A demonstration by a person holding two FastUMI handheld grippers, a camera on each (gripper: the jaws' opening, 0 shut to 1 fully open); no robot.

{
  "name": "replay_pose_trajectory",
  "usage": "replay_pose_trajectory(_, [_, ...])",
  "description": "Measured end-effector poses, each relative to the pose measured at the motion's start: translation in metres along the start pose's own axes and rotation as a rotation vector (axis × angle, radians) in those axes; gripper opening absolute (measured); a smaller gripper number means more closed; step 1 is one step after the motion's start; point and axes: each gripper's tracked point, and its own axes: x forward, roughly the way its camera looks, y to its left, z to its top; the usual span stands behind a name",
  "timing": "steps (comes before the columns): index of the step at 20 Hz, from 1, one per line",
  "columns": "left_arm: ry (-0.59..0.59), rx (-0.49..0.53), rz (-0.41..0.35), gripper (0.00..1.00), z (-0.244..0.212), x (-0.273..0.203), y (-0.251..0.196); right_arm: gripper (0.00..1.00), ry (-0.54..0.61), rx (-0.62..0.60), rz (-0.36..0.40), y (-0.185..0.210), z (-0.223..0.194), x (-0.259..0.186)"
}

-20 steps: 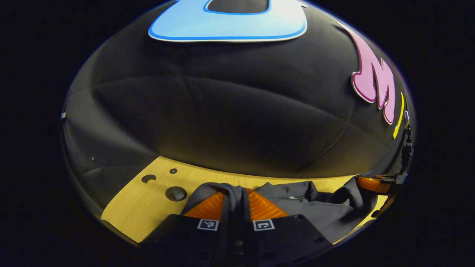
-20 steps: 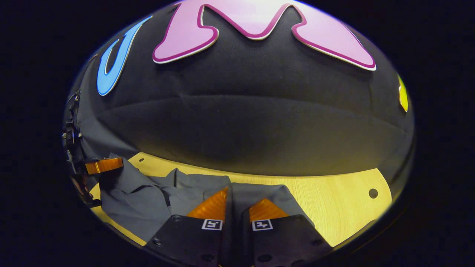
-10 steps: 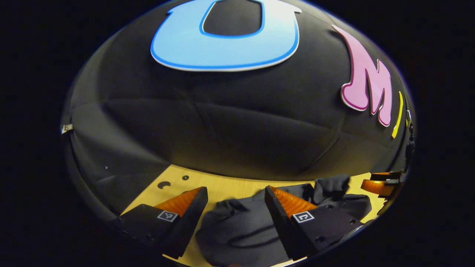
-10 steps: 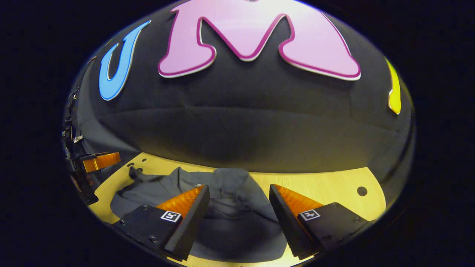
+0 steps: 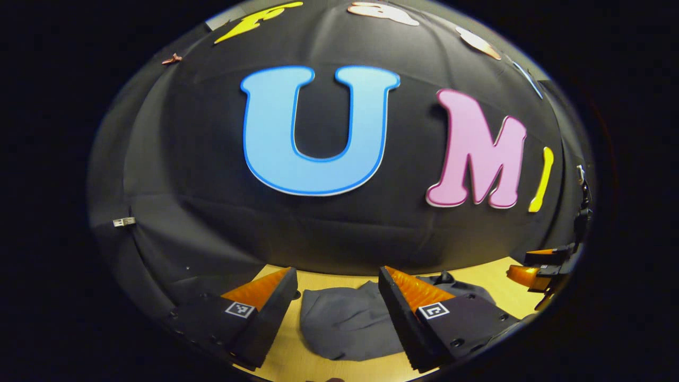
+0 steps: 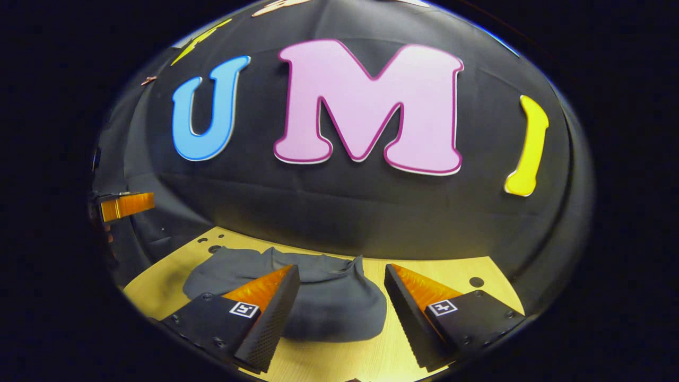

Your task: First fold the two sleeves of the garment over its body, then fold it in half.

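Lying folded on the wooden table (image 6: 456, 276), the grey garment (image 6: 329, 302) sits ahead of both my tools. I see my left tool (image 5: 334, 297) spread wide above it, and my right tool (image 6: 342, 297) equally wide, holding nothing.

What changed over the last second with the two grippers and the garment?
Both grippers let go. A second ago each was shut on a pinch of the garment; now the left gripper and right gripper are open and have risen and drawn back from it. The garment dropped into a folded heap. It stays on the wooden table.
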Motion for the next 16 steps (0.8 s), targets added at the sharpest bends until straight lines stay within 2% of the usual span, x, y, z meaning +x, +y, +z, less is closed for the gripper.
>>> replay_pose_trajectory(4, [-0.033, -0.019, 0.000, 0.96, 0.014, -0.072, -0.005, 0.98, -0.028, -0.006, -0.003, 0.010, 0.011, -0.067])
replay_pose_trajectory(6, [-0.014, -0.017, -0.026, 0.96, 0.007, -0.104, -0.007, 0.98, -0.031, 0.022, -0.003, 0.017, 0.009, -0.097])
replay_pose_trajectory(8, [-0.004, -0.022, -0.015, 0.96, 0.006, -0.137, -0.003, 0.98, -0.029, 0.059, -0.002, 0.023, 0.003, -0.124])
replay_pose_trajectory(14, [0.014, 0.057, 0.006, 0.96, -0.031, -0.220, 0.007, 0.98, -0.053, 0.120, -0.037, 0.022, -0.015, -0.198])
replay_pose_trajectory(16, [0.008, 0.050, 0.022, 0.96, -0.043, -0.241, 0.003, 0.98, -0.042, 0.124, -0.054, 0.021, -0.030, -0.221])
